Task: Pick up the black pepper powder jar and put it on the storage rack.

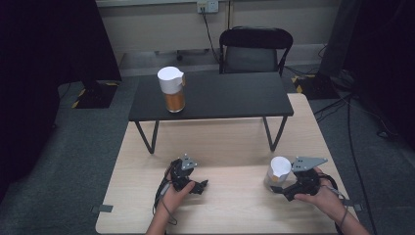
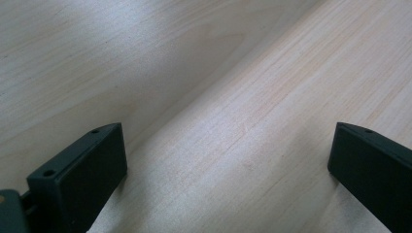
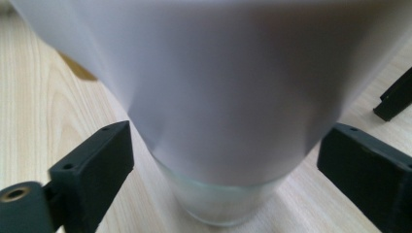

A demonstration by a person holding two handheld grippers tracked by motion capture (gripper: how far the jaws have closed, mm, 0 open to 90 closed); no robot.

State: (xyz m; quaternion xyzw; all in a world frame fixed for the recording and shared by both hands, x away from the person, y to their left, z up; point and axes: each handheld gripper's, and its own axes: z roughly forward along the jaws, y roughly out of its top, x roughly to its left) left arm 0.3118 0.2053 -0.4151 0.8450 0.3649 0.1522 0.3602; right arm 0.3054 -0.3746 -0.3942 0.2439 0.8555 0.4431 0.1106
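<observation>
A clear glass container with a white lid [image 1: 277, 171] stands on the light wooden table [image 1: 230, 147] at the front right. My right gripper [image 1: 281, 188] is open, with one jaw on each side of it. In the right gripper view the container [image 3: 218, 97] is very close and sits between the jaws without clear contact. A second white-lidded container [image 1: 172, 90], holding orange liquid, stands on the left of the low black table [image 1: 230, 98]. My left gripper [image 1: 199, 186] is open over bare wood [image 2: 228, 97] at the front left, with nothing between its jaws.
The low black table stands on top of the wooden one, its slanted legs [image 1: 274, 134] coming down mid-table. A black chair [image 1: 254, 49] is behind it. Cables [image 1: 352, 127] lie on the floor at the right, and dark curtains hang at both sides.
</observation>
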